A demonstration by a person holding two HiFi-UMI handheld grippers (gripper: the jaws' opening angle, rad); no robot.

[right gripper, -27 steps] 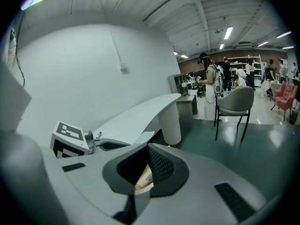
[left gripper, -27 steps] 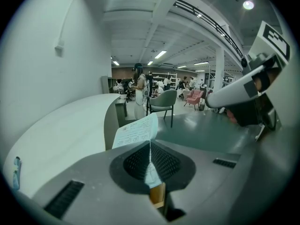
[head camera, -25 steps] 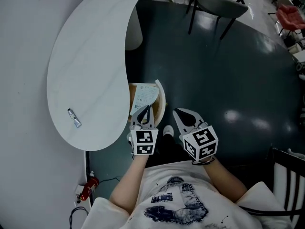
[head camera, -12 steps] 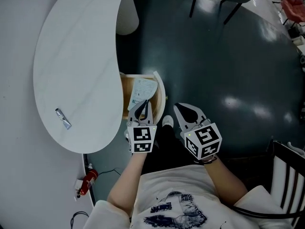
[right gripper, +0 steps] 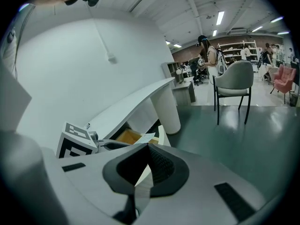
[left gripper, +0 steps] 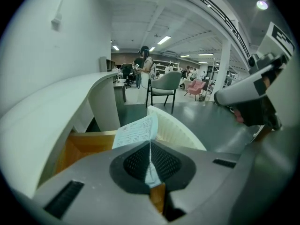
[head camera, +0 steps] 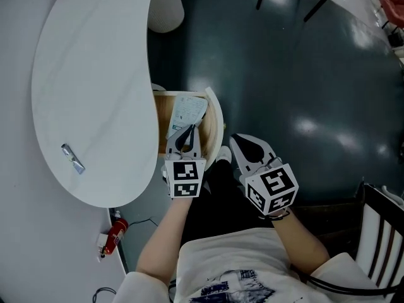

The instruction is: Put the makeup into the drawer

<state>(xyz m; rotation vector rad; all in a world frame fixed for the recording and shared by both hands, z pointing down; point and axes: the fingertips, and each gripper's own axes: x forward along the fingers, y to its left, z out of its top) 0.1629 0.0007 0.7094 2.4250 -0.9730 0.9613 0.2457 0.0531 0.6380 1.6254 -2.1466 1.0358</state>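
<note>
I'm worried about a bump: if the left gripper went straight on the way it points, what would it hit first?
Most likely the paper sheet in the open drawer, just ahead of the shut left gripper; depth is unclear.

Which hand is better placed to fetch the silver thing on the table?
Likely left. The left gripper is beside the table, nearer the silver thing; the right gripper is over the floor, farther off.
</note>
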